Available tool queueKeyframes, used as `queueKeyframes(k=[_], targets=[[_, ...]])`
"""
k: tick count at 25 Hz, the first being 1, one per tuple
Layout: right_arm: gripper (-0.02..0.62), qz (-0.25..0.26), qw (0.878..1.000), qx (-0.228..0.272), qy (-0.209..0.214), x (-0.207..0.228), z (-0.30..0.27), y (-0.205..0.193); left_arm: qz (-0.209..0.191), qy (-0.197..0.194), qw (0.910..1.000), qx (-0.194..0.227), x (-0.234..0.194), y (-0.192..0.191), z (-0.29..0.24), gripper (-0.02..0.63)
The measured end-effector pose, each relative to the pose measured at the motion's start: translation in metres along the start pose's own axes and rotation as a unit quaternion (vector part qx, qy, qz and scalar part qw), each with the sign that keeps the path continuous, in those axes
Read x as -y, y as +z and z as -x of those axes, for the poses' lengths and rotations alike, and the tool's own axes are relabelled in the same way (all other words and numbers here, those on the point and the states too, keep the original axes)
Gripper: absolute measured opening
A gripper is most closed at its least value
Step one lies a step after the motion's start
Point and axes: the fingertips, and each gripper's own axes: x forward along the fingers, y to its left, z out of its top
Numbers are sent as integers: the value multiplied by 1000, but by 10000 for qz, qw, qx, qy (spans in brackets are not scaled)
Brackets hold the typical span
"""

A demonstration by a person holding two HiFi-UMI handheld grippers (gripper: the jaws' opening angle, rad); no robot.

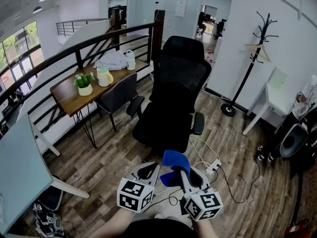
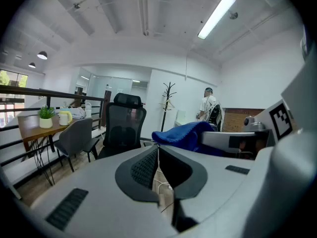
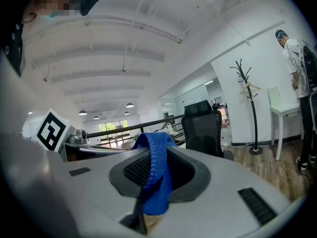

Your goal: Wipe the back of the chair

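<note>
A black mesh office chair (image 1: 174, 95) stands ahead of me with its back (image 1: 179, 78) facing me; it also shows in the left gripper view as the chair (image 2: 124, 128) and in the right gripper view as the chair (image 3: 203, 130). My right gripper (image 1: 184, 172) is shut on a blue cloth (image 1: 174, 166), which bulges up between the jaws as the cloth (image 3: 154, 175). My left gripper (image 1: 147, 171) is shut with nothing in it, its jaws touching (image 2: 157, 170). Both grippers hang low in front of me, short of the chair. The blue cloth (image 2: 185, 133) shows to the left gripper's right.
A wooden table (image 1: 74, 95) with a plant pot (image 1: 84, 84), a jug (image 1: 103, 76) and cloths stands left by a railing (image 1: 69, 53), with a grey chair (image 1: 118, 95). A coat stand (image 1: 250, 63) and white desk (image 1: 272, 100) are right. A power strip and cables (image 1: 214, 166) lie on the floor.
</note>
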Motion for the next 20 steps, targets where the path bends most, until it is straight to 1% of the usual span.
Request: queueKeyframes(k=[4,10,12,15,20], targets=[[81,334,9994,-61,14,3,-1,0,178,98,9998,-62,-3,-7,-8,21],[81,494,9986,-167,-13,5,6,-6,182,425,9988,-188,-9,-18,-2,21],[81,535,9984,-165,-39,6,8,-6,140,481,9985,-216,-12,-19,0,21],[81,551,9983,-171,3,6,8,-6,125,470,9986,-204,-13,-16,2,21],[83,381,9987,-178,288,6,7,-5,169,328,9993,-102,-3,-13,-3,21]])
